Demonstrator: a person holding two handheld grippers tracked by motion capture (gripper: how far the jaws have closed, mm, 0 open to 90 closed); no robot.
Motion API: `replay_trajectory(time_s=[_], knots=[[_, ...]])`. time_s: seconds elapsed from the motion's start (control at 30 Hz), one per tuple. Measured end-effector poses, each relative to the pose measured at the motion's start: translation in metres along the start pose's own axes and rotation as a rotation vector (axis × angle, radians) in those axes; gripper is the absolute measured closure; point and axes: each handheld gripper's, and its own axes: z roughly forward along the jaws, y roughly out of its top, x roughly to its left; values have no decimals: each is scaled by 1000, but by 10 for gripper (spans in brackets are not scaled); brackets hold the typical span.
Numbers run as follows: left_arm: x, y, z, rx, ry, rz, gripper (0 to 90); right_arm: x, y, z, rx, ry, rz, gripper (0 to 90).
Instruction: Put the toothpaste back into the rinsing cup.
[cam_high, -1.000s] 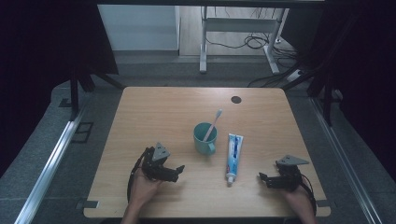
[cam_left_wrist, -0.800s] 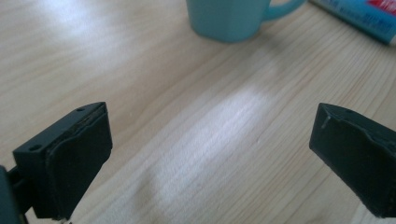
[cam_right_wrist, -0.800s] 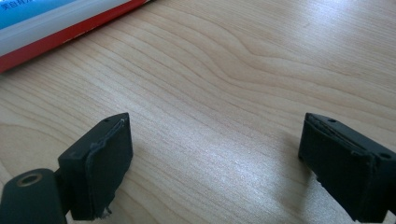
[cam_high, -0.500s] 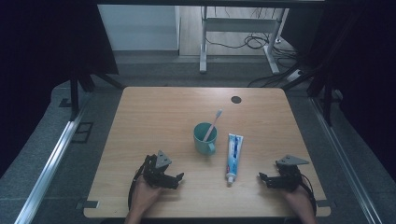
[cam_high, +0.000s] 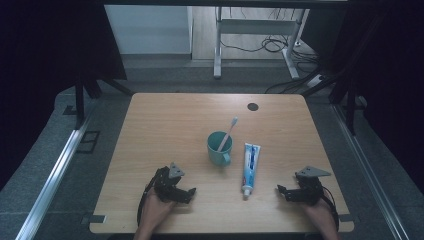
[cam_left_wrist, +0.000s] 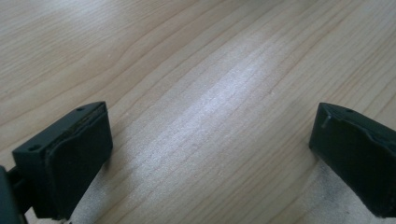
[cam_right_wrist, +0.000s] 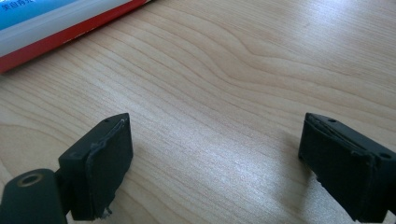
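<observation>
A: Where do the grippers stand?

B: Both sit low near the table's (cam_high: 165, 125) front edge, the left gripper (cam_high: 186, 192) toward the front left corner, the right gripper (cam_high: 283, 192) toward the front right. Each has its jaws spread wide, bare wood between them, gripping nothing.

A: And the toothpaste?

B: The tube (cam_high: 249, 167) lies flat mid-table, cap toward the front edge, just beside the cup (cam_high: 220, 148) holding a toothbrush (cam_high: 229, 132).

Toothpaste tube (cam_right_wrist: 60, 21) — print unreadable
</observation>
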Motion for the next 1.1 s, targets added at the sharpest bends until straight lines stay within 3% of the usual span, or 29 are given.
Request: replay_trajectory(time_s=[0.27,0.73,1.1], knots=[[0,0,0,0,2,1,0,0,0,0,1,-4,2,82],[0,0,0,0,2,0,0,7,8,-1,18,33,-28,7],[-1,0,0,0,5,-3,0,12,21,-4,6,67,-39,1]])
